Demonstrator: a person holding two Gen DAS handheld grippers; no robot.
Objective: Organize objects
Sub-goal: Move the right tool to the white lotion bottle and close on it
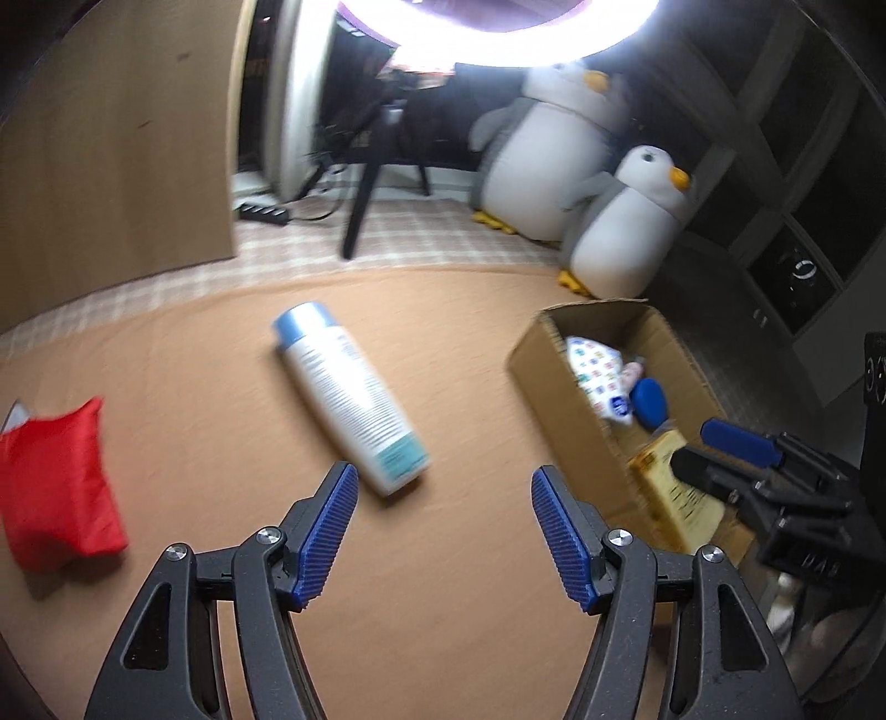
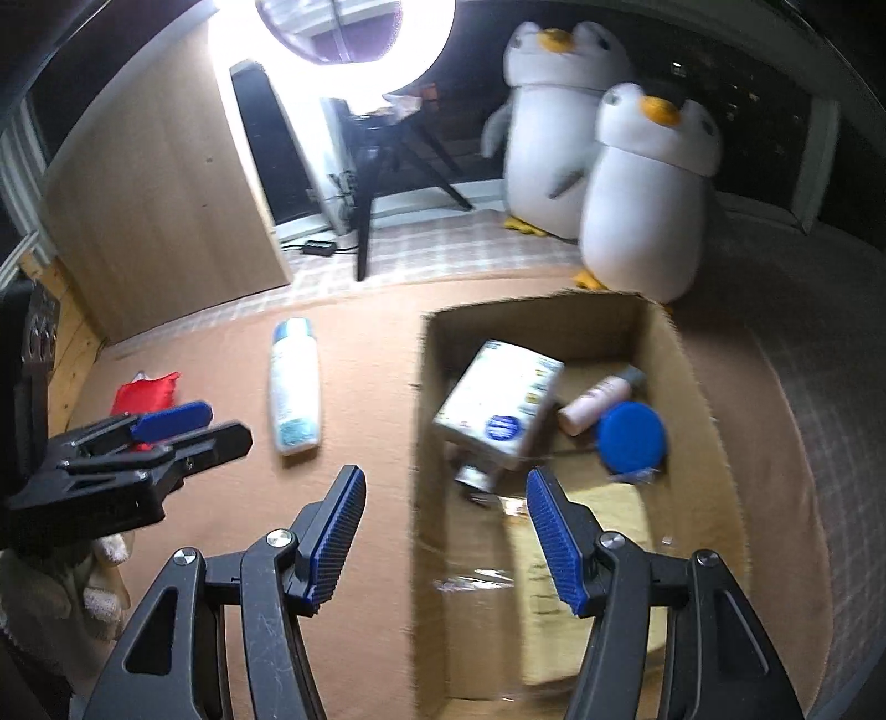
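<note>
My left tool [image 1: 443, 482] spread wide, empty, above lying white bottle [image 1: 349, 399]; my right tool [image 2: 446, 487] spread wide, empty, over cardboard box [image 2: 698, 387].

A blown-out white ring light [image 1: 498, 33] glares from the top of both fisheye views, leaving the room behind dim. Motion blur smears the white-and-blue cylindrical bottle [image 1: 349, 396]. Edges curve and darken into black corners.

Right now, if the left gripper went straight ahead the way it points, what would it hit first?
Probably the bottle: it lies on the mat just ahead of the open left gripper, slightly toward its left finger. Depth is unclear, so it might pass the bottle's near end.
</note>
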